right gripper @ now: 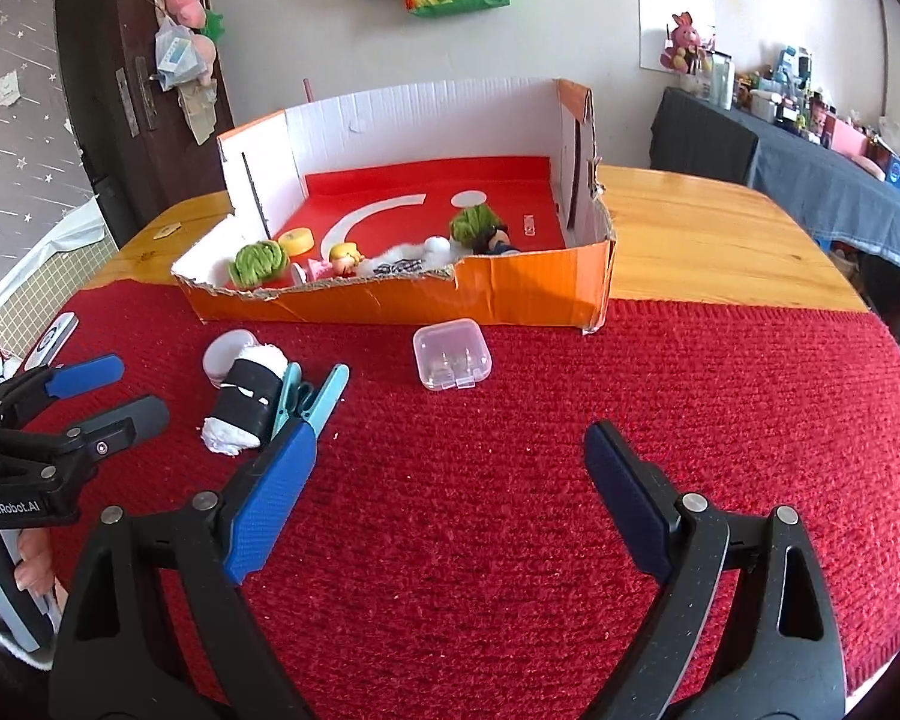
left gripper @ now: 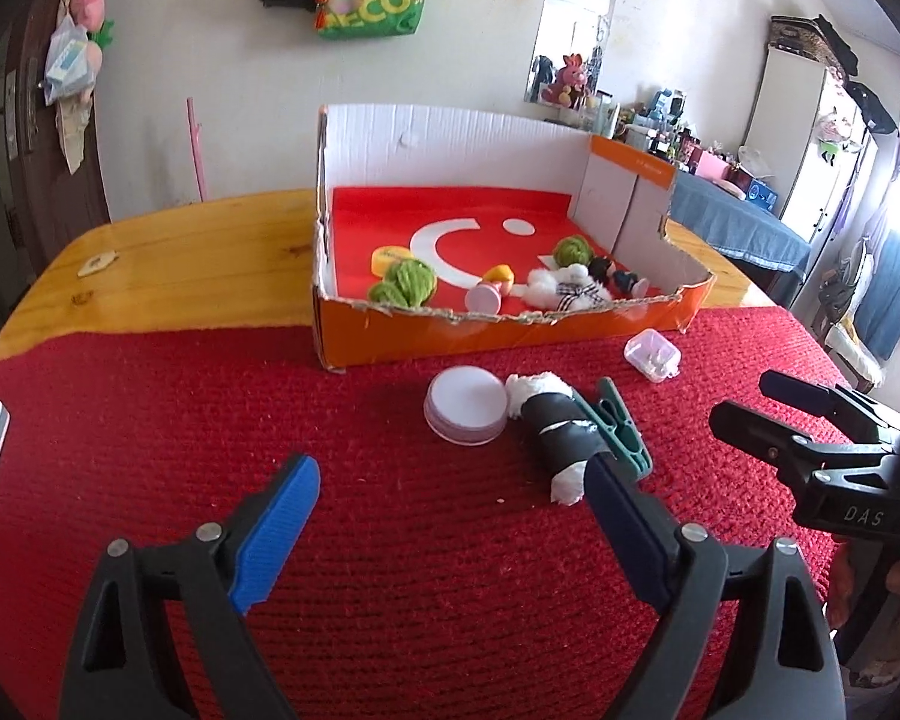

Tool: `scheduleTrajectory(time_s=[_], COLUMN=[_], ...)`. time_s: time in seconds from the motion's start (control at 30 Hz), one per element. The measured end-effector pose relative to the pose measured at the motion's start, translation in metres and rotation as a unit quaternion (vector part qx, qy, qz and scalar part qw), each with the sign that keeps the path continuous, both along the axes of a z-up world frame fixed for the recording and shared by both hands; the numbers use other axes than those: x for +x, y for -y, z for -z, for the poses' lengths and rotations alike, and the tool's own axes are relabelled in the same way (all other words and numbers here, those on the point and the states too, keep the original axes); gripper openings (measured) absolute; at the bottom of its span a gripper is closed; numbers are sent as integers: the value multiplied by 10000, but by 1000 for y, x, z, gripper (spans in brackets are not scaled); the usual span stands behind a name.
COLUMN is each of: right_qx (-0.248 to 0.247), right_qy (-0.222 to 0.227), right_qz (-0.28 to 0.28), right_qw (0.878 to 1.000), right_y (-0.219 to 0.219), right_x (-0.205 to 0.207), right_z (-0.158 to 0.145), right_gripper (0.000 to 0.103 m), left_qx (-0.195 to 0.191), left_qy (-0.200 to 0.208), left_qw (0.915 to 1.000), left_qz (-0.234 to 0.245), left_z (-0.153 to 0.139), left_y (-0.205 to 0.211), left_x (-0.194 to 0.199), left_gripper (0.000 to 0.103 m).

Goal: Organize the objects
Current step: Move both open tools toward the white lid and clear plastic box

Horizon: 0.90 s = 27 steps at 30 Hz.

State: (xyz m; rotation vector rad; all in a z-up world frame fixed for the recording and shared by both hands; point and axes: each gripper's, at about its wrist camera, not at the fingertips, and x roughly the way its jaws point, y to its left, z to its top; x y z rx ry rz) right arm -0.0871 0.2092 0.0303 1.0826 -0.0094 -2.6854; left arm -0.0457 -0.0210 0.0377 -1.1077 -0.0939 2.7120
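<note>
White wall (left gripper: 210,30), wooden table (right gripper: 720,228)

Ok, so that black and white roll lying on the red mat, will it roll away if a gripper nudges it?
The black and white roll lies on its side, so it could roll. The teal clips touching one side and the nubbly red mat would probably slow it. Its fluffy white ends suggest it is soft and light.

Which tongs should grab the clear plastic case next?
Probably right. The case lies on open mat ahead of the open right tongs; from the left tongs, the roll and clip lie between.
</note>
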Motion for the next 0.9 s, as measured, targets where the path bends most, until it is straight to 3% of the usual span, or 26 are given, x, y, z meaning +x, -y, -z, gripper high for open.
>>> scheduleTrajectory(time_s=[0.3, 0.63, 0.9], right_qx=[129, 249, 440], right_qy=[190, 620, 781], right_qz=[-78, -171, -268], right_qw=[9997, 9976, 9956], right_y=[4, 5, 8], right_x=[-12, -46, -66], right_z=[0, 8, 17], right_gripper=[92, 91, 91], left_qx=[-177, -414, -608], left_qy=[244, 497, 527], left_qw=[9995, 9969, 9940], left_qz=[29, 447, 745], left_z=[5, 12, 17], left_y=[4, 3, -5], left_x=[-17, -44, -58], left_gripper=[92, 91, 82])
